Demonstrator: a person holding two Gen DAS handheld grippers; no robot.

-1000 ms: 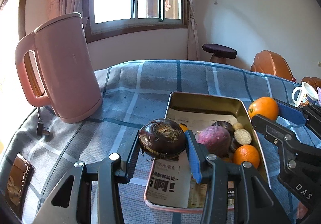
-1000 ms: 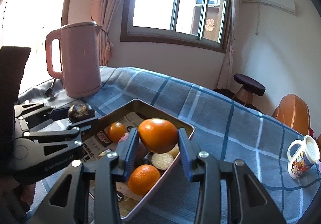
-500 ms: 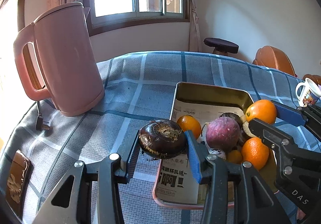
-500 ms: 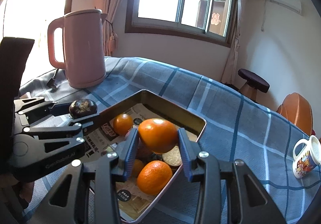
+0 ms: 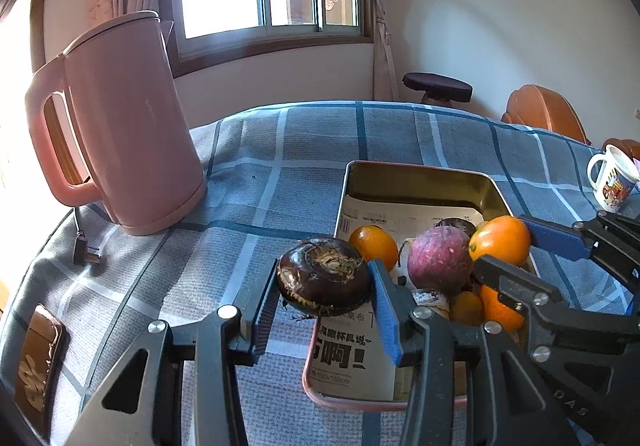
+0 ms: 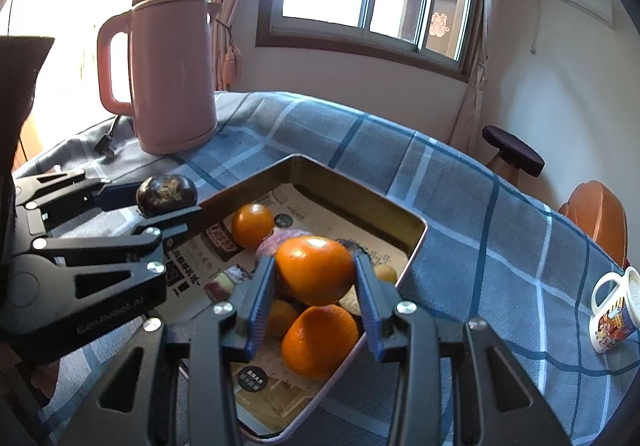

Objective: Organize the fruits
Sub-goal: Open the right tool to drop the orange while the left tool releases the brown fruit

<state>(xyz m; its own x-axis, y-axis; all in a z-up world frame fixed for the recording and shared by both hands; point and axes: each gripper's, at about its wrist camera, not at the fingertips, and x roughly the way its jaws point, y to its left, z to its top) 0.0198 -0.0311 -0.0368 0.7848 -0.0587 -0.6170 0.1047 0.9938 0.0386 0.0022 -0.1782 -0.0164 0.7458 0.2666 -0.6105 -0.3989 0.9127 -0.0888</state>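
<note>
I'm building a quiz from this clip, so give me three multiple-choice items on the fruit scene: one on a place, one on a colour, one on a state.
1. Where does the kettle stand?
A in the tray
B on the checked cloth
C on the stool

2. What colour is the fruit in the right gripper?
A orange
B green
C white

3. What state is the left gripper in?
A open, empty
B shut on the dark fruit
C out of view

Answers: B, it stands on the cloth beside the tray; A, the orange shows it; B, its fingers clamp the dark fruit.

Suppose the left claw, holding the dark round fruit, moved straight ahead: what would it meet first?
Probably the blue checked tablecloth beside the metal tray; the left claw aims past its left rim, though depth is unclear.
</note>
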